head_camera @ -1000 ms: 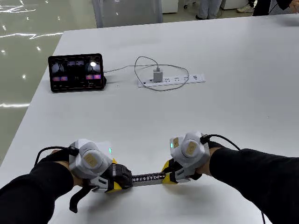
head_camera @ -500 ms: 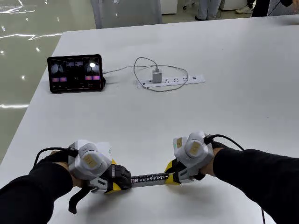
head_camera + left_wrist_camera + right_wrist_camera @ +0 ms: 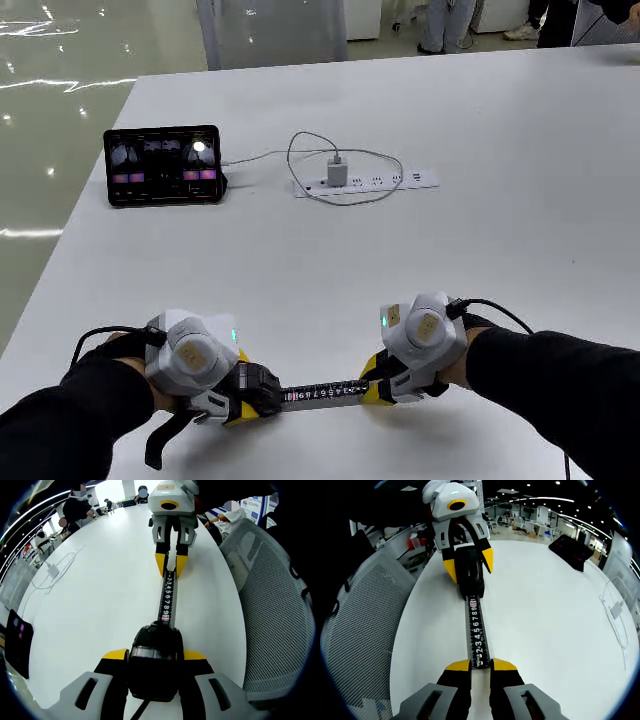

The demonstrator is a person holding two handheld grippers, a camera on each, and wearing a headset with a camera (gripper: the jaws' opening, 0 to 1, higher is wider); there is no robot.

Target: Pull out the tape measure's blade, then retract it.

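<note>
Head view: left gripper (image 3: 244, 392) jaws tight on boxy black tape measure (image 3: 263, 384), right gripper (image 3: 368, 386) likewise on flat blade (image 3: 320, 392).

Black tape measure (image 3: 156, 672) with a black blade (image 3: 476, 630) numbered in white. Left gripper (image 3: 156, 655) and right gripper (image 3: 480, 666): grey, black jaws tipped yellow. White bench (image 3: 420, 260). Black sleeves (image 3: 560, 380).
</note>
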